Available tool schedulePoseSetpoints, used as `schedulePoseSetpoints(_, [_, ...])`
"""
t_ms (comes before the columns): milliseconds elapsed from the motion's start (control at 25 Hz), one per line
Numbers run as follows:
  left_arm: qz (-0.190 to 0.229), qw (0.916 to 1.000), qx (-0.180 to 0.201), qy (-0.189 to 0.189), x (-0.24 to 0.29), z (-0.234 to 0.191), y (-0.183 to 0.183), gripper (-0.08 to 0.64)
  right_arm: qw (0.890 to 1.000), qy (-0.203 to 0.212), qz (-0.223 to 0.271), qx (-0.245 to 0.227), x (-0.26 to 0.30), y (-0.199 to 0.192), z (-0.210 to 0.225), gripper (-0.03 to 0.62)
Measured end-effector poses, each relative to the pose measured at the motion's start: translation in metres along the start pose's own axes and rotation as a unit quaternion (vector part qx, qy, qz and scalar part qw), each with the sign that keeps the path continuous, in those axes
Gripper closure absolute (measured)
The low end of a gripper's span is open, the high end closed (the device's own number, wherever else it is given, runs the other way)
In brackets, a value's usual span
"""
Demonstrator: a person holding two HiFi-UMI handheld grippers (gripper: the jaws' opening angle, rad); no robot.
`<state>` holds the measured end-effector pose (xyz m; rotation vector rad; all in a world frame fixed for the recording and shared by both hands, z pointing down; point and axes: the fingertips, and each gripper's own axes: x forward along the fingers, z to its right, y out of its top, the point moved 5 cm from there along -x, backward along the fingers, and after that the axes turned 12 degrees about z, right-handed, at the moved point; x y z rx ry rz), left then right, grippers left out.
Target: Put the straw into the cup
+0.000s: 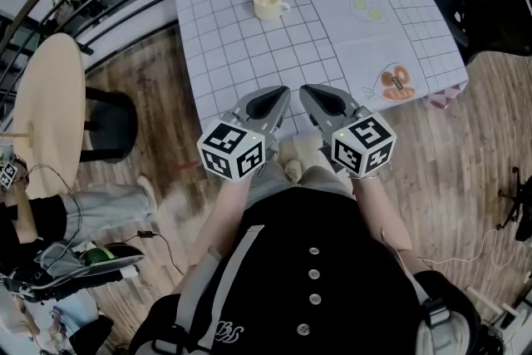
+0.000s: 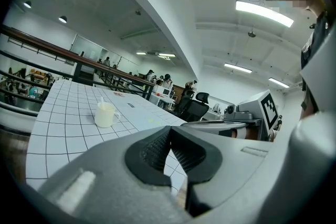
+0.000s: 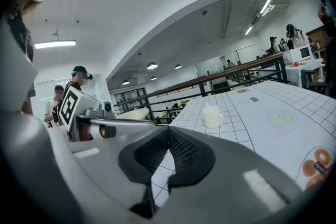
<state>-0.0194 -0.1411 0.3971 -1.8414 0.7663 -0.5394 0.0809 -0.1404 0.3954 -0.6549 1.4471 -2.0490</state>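
A cream mug stands on the white gridded tablecloth, far up the table from both grippers. In the left gripper view a short white straw sticks up out of the mug. The right gripper view shows the mug too. My left gripper and right gripper hover side by side over the table's near edge, close to my body. The tips of both point toward the mug. The left gripper and the right gripper each have their jaws together, with nothing between them.
A doughnut picture and two green dots are printed on the cloth at the right. Left of the table stand a round wooden table and a black stool. A railing runs behind the table.
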Motion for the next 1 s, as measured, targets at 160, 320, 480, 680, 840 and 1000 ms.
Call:
schedulePoseSetpoints(160, [-0.004,1.0,0.001,0.001,-0.0024,-0.0006,-0.0001,0.561,1.0,0.0,-0.003,0.003,0.0,-0.0016,-0.0011,0.592])
schedulePoseSetpoints(320, [-0.009,1.0,-0.001,0.001,-0.004,0.0002,-0.0031,0.561,1.0,0.003,-0.005,0.002,0.0009,-0.0028,-0.0028,0.592])
schedulePoseSetpoints(480, [-0.004,1.0,0.002,0.005,-0.0059,-0.0005,-0.0026,0.561,1.0,0.004,-0.008,0.0,0.0017,-0.0043,-0.0043,0.592])
schedulePoseSetpoints(680, [-0.009,1.0,0.003,0.0,-0.0041,0.0011,-0.0024,0.561,1.0,0.0,-0.006,0.0,0.0005,-0.0026,-0.0032,0.592])
schedulePoseSetpoints(840, [-0.009,0.9999,-0.001,-0.008,-0.0034,0.0027,-0.0031,0.561,1.0,-0.002,-0.006,0.0,0.0,-0.0034,-0.0034,0.592])
schedulePoseSetpoints(1000, [-0.008,0.9999,-0.001,-0.007,-0.005,0.003,-0.0034,0.561,1.0,-0.003,-0.005,0.005,-0.0006,-0.0041,-0.0038,0.592])
